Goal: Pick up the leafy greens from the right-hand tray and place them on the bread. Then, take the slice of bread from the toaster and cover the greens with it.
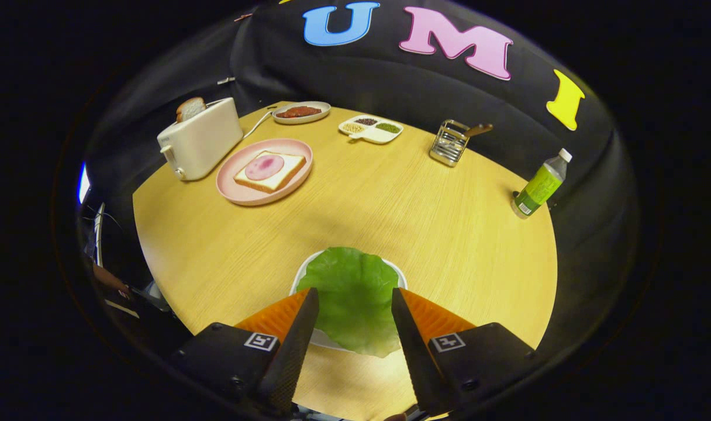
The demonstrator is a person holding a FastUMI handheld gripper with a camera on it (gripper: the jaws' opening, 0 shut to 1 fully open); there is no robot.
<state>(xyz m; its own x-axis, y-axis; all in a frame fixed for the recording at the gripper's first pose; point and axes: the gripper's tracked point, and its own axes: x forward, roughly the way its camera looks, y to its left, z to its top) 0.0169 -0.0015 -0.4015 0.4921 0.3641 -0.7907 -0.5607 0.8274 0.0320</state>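
Spread wide, claw (354,295) straddles leafy greens (354,295) on their tray (300,278), seemingly without touching.

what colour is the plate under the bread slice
Pink; the plate beside the toaster shows in the gripper view.

The leafy greens (354,304) are showing bright green, lying between the spread fingers of the gripper (354,304) on a white tray (306,270). The table (390,199) is showing pale yellow wood grain. Far left, the toaster (202,145) is looking cream, the plate (233,181) pink, and its bread (270,171) is carrying a pink round slice. Far right, the bottle (541,186) is wearing a green label and white cap.
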